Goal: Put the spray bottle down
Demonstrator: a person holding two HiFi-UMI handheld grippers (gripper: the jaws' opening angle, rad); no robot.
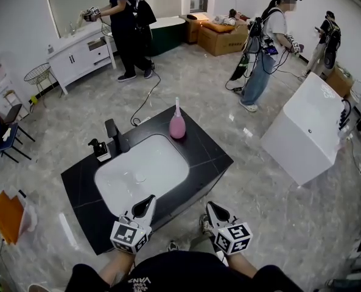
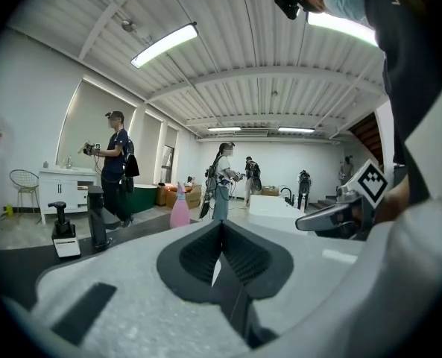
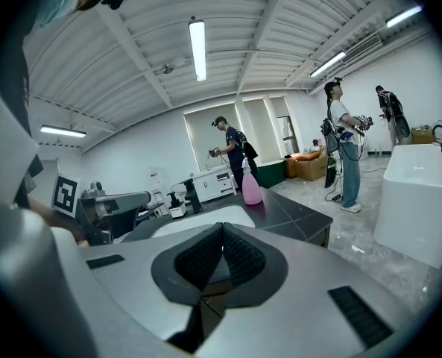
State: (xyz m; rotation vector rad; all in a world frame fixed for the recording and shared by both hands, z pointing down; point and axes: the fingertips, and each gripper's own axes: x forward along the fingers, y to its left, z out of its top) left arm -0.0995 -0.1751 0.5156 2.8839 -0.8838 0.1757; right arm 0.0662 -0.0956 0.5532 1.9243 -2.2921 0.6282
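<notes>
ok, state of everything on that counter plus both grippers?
spray bottle: upright at the far edge of the counter, not held
left gripper: shut, empty
right gripper: shut, empty
faucet: no water visible running
soap dispenser: upright beside the faucet
sink basin: nothing visible lying in it

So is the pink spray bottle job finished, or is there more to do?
It looks done: the pink spray bottle stands upright on the black counter, at the far side of the sink. Nothing is in hand: the left gripper and right gripper are both shut and empty, close to the person and apart from the bottle. Nothing seems left to do.
</notes>
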